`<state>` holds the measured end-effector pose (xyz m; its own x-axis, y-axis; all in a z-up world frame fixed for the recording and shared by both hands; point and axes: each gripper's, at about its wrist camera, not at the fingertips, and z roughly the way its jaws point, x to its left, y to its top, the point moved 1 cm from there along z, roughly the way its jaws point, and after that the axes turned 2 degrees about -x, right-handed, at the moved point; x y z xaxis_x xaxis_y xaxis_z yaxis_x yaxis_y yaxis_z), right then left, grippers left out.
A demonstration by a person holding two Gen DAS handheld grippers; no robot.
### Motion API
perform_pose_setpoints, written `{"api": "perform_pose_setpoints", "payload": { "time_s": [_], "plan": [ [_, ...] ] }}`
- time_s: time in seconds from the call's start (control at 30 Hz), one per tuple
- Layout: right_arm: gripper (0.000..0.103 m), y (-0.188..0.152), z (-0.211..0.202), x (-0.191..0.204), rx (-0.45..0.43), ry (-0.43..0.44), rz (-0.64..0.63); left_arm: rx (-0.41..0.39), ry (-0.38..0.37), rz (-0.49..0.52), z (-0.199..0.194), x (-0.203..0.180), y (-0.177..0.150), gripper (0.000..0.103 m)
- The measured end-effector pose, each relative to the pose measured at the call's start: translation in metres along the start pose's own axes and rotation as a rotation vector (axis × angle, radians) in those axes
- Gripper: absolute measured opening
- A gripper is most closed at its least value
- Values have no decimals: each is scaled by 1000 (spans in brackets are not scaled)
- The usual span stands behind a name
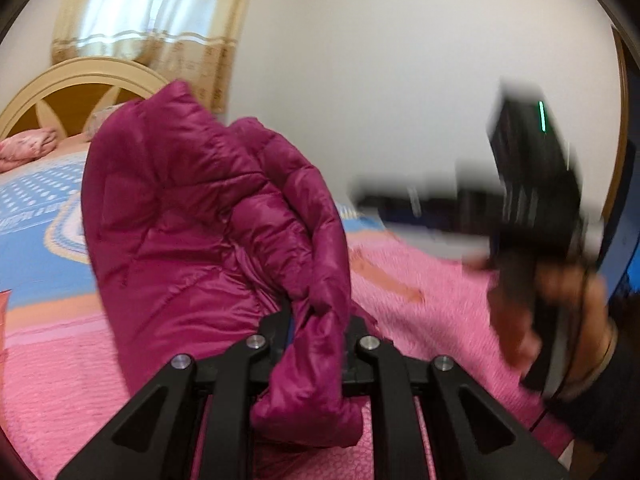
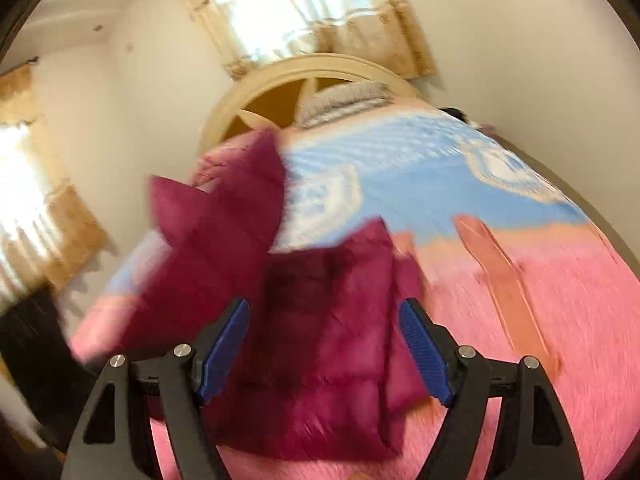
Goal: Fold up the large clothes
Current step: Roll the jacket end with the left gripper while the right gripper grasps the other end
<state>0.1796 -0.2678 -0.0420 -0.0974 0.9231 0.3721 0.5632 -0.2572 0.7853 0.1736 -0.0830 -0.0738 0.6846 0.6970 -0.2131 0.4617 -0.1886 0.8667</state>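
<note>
Left wrist view is showing the left gripper (image 1: 318, 336) tilting down over the bed (image 1: 420, 276), its black fingers (image 1: 276, 328) pressing together on a fold of the magenta jacket (image 1: 192, 216). Lifted from that pinch, the jacket is hanging in a puffy heap above the pink bedspread (image 1: 60, 364), covering the left and middle of the picture, with one rounded end drooping back between the gripper's arms. Its fabric is glossy, quilted and stitched into soft padded channels.

Over at the right edge, a hand (image 1: 560, 312) is wrapping around the handle of the right gripper (image 1: 384, 204) (heavily blurred), which is pointing left above the bed, apart from the jacket.

Right wrist view is looking along the right gripper (image 2: 324, 344), whose jaws are standing spread wide, the ribbed blue pads (image 2: 224, 352) bare and touching nothing. Beyond and between them, the jacket (image 2: 312, 360) is lying on the near, pink part of the bedspread (image 2: 560, 300) as a flat quilted panel, while another part is rising toward the left side of the bed, where the picture is too smeared to show what is lifting it.

The bedspread is fuzzy, pink near the foot and turning blue with white lacy medallions toward the head. A cream arched headboard (image 2: 304, 72) with wooden inset panels is standing at the far end, a grey striped pillow (image 2: 344, 104) leaning against it. Behind it, gold patterned curtains (image 2: 320, 12) are framing a bright window in a white wall.
</note>
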Motion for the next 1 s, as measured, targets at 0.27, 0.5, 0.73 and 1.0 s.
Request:
{"api": "perform_pose_setpoints", "payload": {
  "time_s": [0.27,0.5,0.73,1.0],
  "plan": [
    [49,21,80,25,220,52,-94,57,79,130,22,-20,-23,18],
    [23,8,88,-3,228,-59,-82,-22,116,218,-41,-48,-25,77],
    [23,-9,84,-25,249,-114,-61,-139,232,178,-78,-21,-11,103],
    [23,26,39,-3,103,-186,-5,46,254,58,-10,20,-33,103]
  ]
}}
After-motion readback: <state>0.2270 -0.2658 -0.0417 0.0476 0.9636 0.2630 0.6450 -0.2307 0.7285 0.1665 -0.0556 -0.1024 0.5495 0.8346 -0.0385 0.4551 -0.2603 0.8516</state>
